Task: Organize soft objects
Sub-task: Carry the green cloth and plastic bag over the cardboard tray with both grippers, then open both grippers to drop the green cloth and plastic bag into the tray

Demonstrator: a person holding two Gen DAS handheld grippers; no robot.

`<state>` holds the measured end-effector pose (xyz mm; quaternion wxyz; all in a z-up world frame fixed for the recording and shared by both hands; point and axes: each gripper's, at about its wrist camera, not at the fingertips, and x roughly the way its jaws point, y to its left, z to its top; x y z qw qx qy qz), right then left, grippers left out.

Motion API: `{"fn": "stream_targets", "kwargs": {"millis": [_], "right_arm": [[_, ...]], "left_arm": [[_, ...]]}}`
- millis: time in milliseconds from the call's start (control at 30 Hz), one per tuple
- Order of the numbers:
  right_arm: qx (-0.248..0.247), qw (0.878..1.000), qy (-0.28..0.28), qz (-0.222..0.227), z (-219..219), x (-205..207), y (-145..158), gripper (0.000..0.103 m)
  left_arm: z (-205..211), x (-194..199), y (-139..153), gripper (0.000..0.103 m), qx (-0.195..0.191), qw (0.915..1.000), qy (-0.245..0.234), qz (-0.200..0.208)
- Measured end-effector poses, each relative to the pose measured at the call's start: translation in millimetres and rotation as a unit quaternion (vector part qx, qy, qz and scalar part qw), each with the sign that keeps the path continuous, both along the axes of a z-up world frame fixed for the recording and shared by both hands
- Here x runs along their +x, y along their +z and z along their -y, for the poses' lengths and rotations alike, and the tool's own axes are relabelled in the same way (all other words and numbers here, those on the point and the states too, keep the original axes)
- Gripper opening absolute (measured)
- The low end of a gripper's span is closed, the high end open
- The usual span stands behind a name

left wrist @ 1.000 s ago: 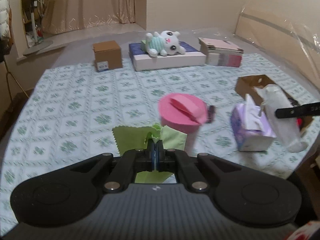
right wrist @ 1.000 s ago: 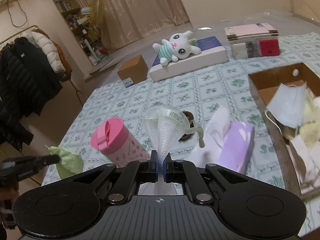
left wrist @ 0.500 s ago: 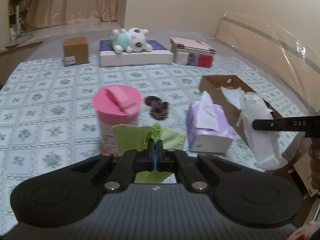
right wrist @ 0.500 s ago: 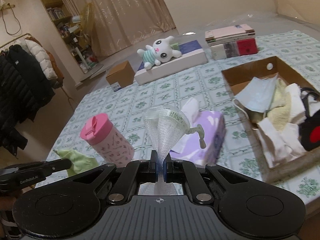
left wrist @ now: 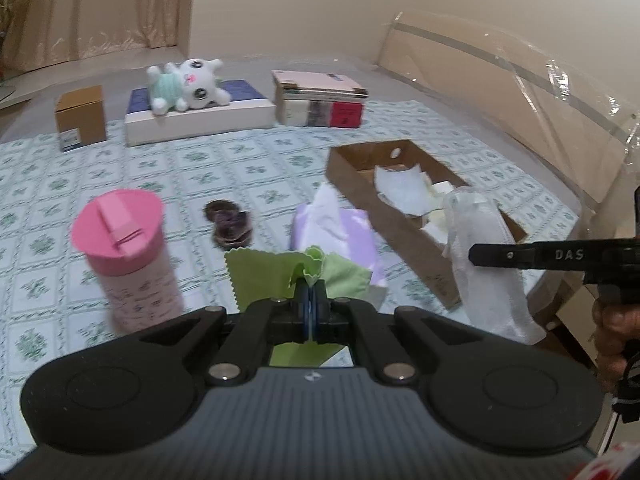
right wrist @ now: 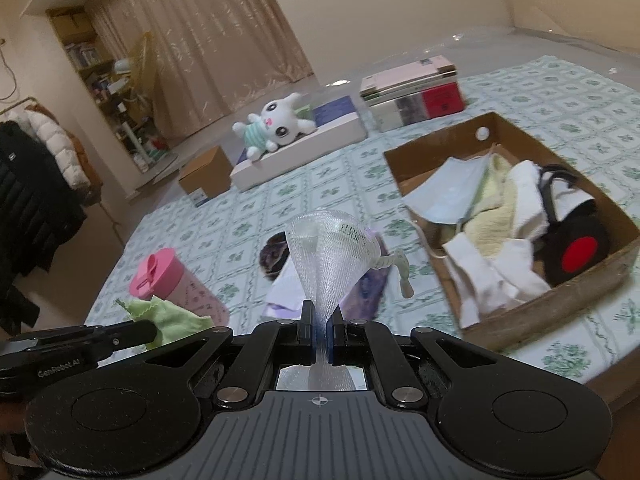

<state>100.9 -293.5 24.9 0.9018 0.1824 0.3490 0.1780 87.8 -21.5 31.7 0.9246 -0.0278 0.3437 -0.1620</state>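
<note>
Mesh bag (right wrist: 334, 256), white and flared like a funnel, is pinched at its narrow end between the closed jaws of the right gripper (right wrist: 319, 330), held level above the patterned bedspread (right wrist: 304, 184) just left of an open cardboard box (right wrist: 516, 312) filled with a face mask, towels and other soft items. In the left wrist view, the right gripper reaches in from the right edge, the bag hanging from its tip beside the box. Left gripper (left wrist: 309, 304), also held level over the bed, is clamped on a green cloth (left wrist: 276, 270) that fans out ahead of its fingertips. Between the two lie a purple tissue pack (left wrist: 340, 236), a pink-lidded cup (left wrist: 124, 248) and a dark hair tie (left wrist: 228, 224). Farther back, a plush bunny (left wrist: 186, 86) rests on a flat white box (left wrist: 200, 120) near stacked books (left wrist: 320, 98).
</note>
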Motion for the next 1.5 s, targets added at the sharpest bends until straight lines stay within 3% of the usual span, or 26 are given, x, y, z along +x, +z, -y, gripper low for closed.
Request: {"fn": "stream_targets", "kwargs": {"millis": [500,967,1200,1500], "right_arm": [[-0.012,0.998,-0.054,0.008,52.1,-4.0,3.5,0.005],[-0.043,0.994,-0.102,0.015,116.7,12.5,8.9,0.005],[-0.079,0.992,-0.094,0.023,134.5,40.1,11.3,0.005],[-0.148,0.988,-0.034,0.041,141.0,108.4,12.1,0.005]], "left_arm": [[68.2,21.4,13.6,0.001,-0.019,0.9974,-0.069,0.006],[139.8,71.0,21.4,0.001,-0.035,0.9924,-0.118,0.004],[167.4,108.3,21.3,0.001,-0.043,0.9915,-0.123,0.000],[191.7,176.6,20.0,0.001,-0.045,0.9931,-0.108,0.007]]}}
